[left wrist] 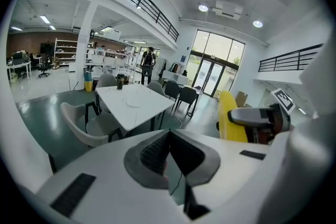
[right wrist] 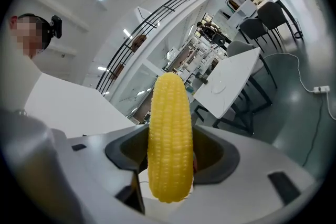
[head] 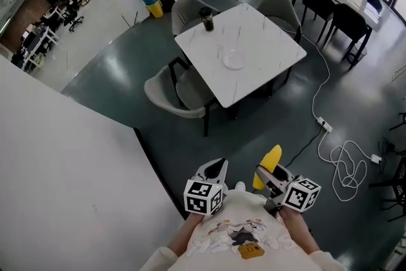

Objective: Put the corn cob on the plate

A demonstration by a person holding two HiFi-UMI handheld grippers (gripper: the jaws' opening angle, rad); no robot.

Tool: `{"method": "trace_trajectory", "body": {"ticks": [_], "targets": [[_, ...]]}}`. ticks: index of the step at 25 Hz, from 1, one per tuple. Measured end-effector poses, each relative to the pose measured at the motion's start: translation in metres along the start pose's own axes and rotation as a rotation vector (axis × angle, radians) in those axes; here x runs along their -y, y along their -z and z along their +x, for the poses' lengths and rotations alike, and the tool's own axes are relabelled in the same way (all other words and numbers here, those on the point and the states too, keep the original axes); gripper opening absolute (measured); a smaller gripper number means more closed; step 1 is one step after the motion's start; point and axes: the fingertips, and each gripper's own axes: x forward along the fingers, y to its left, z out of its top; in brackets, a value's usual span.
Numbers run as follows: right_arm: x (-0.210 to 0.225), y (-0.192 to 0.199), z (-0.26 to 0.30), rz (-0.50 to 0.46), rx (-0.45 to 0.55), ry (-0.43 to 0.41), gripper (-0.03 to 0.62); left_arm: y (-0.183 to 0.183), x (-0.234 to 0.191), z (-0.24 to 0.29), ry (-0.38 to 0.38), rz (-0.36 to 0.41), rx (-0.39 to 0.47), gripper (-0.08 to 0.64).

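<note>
Well away from the table (head: 269,35), the right gripper (head: 265,176) clamps the corn cob (right wrist: 169,134) upright; the left gripper (head: 216,168) is closed and empty. This looks like the carrying step: next comes walking to the plate (head: 233,61) and lowering the cob onto it.

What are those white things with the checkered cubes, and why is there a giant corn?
A person holds a pair of grabbing tongs in each hand, and the cubes are part of them. One picture comes from a camera on the person's head, looking down. The other two come from cameras riding on each pair of tongs, so the corn looks huge. The right tongs squeeze a yellow corn cob. The left tongs are closed and hold nothing. Farther off stands a white table with a plate and a dark cup on it. The corn is meant for that plate.
</note>
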Motion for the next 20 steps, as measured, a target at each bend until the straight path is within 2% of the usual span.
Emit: {"method": "trace_trajectory", "body": {"ticks": [8,14,20], "targets": [[0.000,-0.010,0.030,-0.020,-0.046,-0.032,0.250,-0.012,-0.025,0.009,-0.028,-0.034,0.008,0.005],[0.000,-0.026,0.050,-0.054,-0.045,0.005,0.250,-0.030,-0.039,0.028,0.016,-0.028,-0.005,0.005],[0.013,-0.043,0.090,-0.024,-0.034,0.050,0.250,-0.049,-0.074,0.054,0.050,-0.034,-0.027,0.005]]}}
